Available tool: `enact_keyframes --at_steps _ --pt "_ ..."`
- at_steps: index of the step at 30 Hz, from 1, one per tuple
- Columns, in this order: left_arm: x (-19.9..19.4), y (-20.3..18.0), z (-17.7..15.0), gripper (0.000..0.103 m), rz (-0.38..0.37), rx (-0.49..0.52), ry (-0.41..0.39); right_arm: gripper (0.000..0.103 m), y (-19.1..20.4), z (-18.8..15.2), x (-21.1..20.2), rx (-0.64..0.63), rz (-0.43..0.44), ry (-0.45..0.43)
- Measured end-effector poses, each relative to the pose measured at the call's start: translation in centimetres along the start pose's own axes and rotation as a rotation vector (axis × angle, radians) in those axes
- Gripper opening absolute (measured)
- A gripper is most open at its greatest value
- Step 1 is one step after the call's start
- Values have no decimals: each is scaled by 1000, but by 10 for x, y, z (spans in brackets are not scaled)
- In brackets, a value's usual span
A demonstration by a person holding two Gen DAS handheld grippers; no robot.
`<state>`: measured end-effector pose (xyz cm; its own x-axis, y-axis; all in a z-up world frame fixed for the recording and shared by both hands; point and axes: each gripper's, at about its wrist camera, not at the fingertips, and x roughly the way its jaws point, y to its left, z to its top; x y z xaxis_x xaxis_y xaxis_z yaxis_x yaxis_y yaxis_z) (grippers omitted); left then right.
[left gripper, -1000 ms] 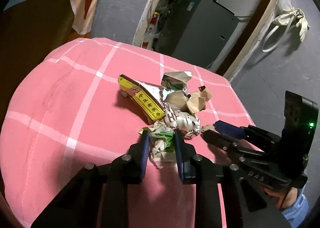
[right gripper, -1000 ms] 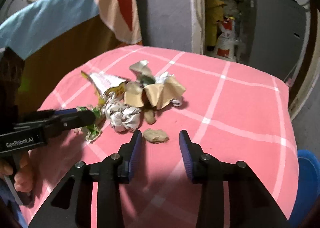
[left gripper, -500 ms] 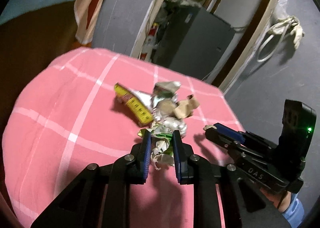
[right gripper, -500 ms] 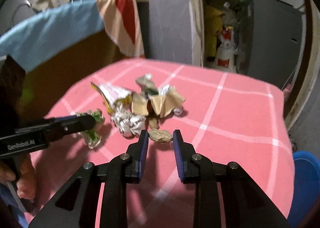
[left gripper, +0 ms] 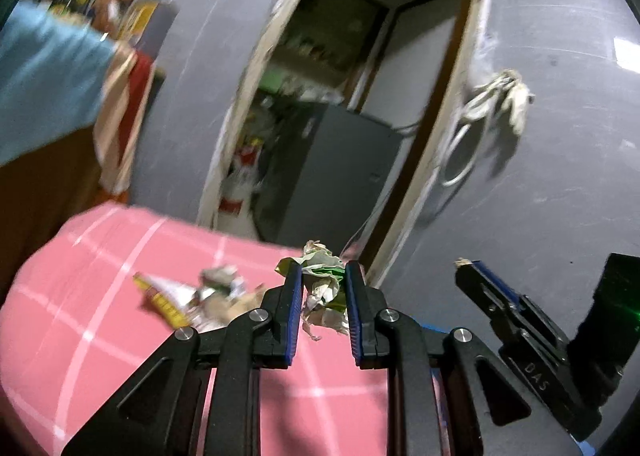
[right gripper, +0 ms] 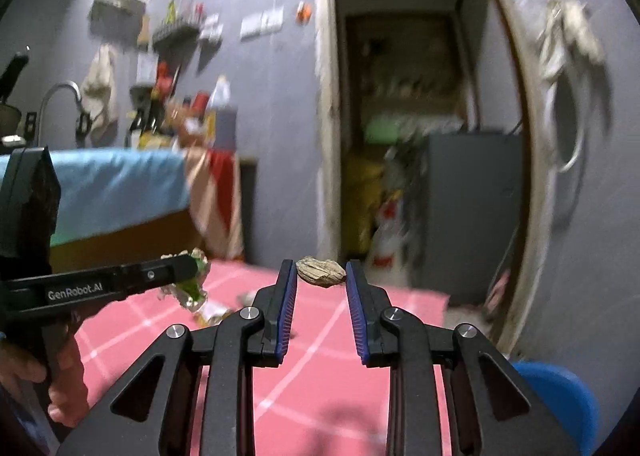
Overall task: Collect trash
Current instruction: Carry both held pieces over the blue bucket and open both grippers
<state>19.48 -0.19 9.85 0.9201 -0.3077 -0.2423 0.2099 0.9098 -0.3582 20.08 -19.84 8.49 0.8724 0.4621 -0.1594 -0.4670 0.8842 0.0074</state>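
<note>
Left gripper (left gripper: 320,276): fingers clamped on a crumpled green-and-white wrapper (left gripper: 322,288), which is carried clear above the pink checked bench (left gripper: 80,316). Right gripper (right gripper: 321,274): fingers closed on a small brown scrap (right gripper: 321,273), long axis lying crosswise between the pads, likewise off the bench.

Governing relation: a blue bin (right gripper: 556,396) lies low and to the right of the right gripper, which appears the nearer of the two; judged the likely drop point.

The remaining litter pile (left gripper: 200,296) lies beyond and to the left of the left fingers.

Only the right wrist view shows the bin plainly and the hand (right gripper: 52,384) holding the left gripper; the left wrist view alone shows the pile clearly.
</note>
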Motion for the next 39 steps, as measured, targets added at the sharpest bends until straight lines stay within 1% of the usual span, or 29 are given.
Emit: enact_keyframes --at_steps 2,4,7,13,17,22,26,27,33,39 --pt "-1 -17 1 17 -19 32 -37 23 -6 5 -18 -10 -49 -62" --pt "-2 -35 1 17 -41 64 -73 23 -12 8 -28 -14 -85 -98" --pt "-3 -58 0 17 -76 97 -101 23 -24 9 -46 -6 -141 -146" --pt "16 -99 -9 17 -153 137 -92 23 -52 9 -74 20 -256 -193" --pt "31 -120 -15 17 -195 135 -68 23 -70 3 -86 46 -320 -187" --pt "50 -140 -22 17 -224 141 -22 23 -90 -7 -93 99 -381 -145" --pt "67 -151 -30 17 -233 144 41 23 -104 -14 -91 146 -418 -75" --pt "71 -152 -32 17 -234 143 55 23 -108 -16 -88 161 -426 -46" --pt "98 -155 -52 17 -225 136 204 24 -123 -31 -77 225 -452 82" --pt "117 -155 -68 17 -229 109 313 24 -136 -42 -74 293 -450 147"
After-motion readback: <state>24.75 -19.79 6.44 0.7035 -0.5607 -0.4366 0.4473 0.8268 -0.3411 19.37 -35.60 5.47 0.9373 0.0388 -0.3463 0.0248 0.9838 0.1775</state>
